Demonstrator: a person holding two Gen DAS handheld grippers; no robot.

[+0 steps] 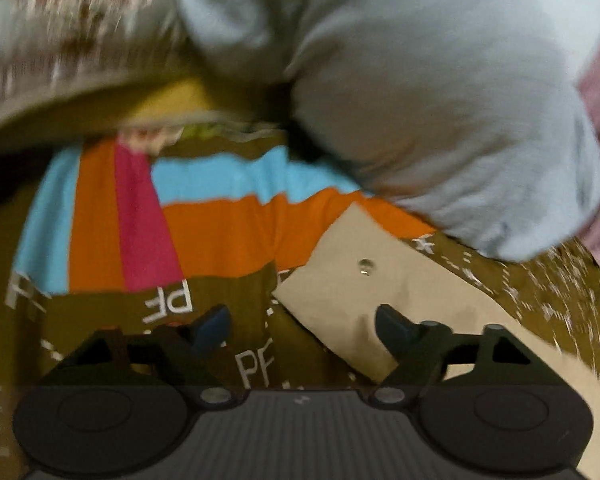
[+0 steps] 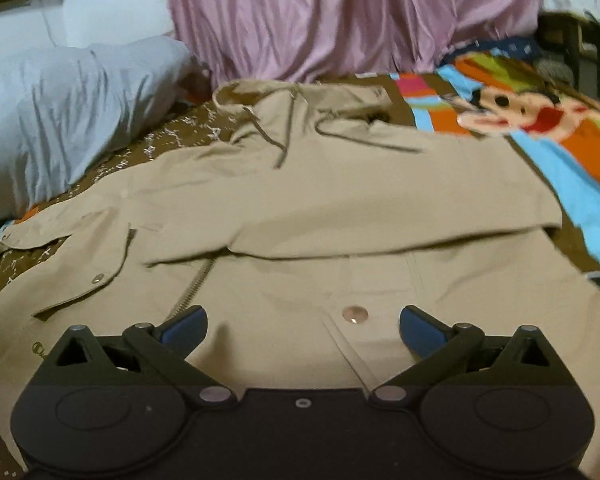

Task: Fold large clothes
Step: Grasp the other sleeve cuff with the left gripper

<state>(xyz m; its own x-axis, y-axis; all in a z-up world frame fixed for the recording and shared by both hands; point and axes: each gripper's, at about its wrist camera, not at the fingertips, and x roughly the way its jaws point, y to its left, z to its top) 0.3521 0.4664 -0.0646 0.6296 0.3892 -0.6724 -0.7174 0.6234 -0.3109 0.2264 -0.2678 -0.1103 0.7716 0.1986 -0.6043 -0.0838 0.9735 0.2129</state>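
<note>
Beige jacket [image 2: 300,208] flat on bedspread [image 2: 572,168], beneath released right gripper [image 2: 302,324]; left gripper [image 1: 302,322] likewise empty.

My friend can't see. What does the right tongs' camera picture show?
A tan hooded jacket lies spread on a colourful cartoon bedsheet, one sleeve folded across it. The open right tongs hover over its hem, with a grey pillow behind.

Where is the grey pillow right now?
In the right wrist view the grey pillow lies at upper left on the patterned bedspread, left of the beige jacket's hood and beside the pink curtain.
</note>
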